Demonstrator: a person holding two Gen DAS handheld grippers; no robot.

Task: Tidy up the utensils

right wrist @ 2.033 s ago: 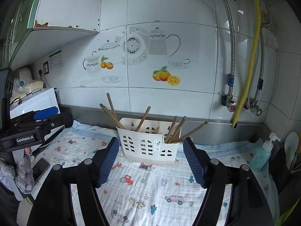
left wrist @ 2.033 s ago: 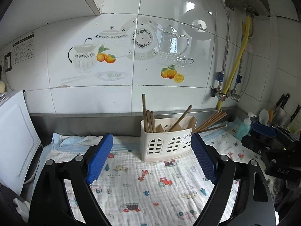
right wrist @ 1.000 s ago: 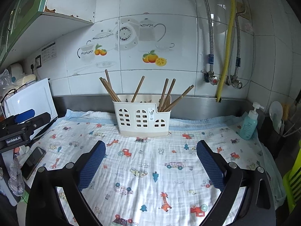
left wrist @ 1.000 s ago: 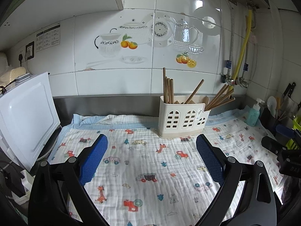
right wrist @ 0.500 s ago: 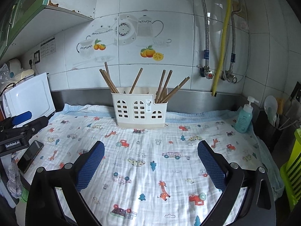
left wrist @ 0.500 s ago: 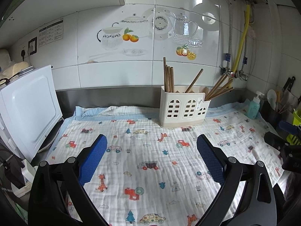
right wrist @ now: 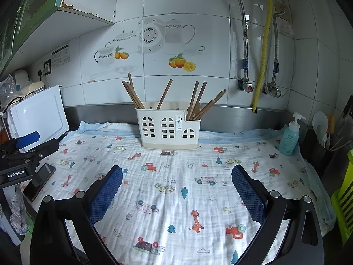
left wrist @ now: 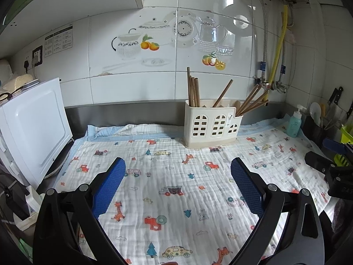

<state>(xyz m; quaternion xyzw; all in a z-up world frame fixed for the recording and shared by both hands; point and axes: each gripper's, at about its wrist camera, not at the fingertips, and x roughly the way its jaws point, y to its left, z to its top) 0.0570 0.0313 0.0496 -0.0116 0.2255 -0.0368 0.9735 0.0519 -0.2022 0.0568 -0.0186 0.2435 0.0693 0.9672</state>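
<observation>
A cream utensil holder [left wrist: 213,124] [right wrist: 168,130] stands upright at the back of the counter by the steel backsplash. Several brown wooden chopsticks [left wrist: 193,91] [right wrist: 132,93] stick out of its compartments, some upright, some leaning right. My left gripper [left wrist: 177,172] hangs open well in front of the holder, with nothing between its blue pads. My right gripper [right wrist: 176,175] is open too, also back from the holder and holding nothing. The left gripper's body [right wrist: 24,152] shows at the left edge of the right wrist view.
A white cloth [left wrist: 176,176] with cartoon prints covers the counter. A white appliance [left wrist: 33,128] stands at the left, a phone [right wrist: 39,181] beside it. A teal soap bottle [right wrist: 289,138], a dark utensil pot [right wrist: 317,148] and knives sit at the right.
Both grippers have drawn back from the utensil holder, which now looks smaller and farther away. More of the printed cloth lies in front of the open fingers.
</observation>
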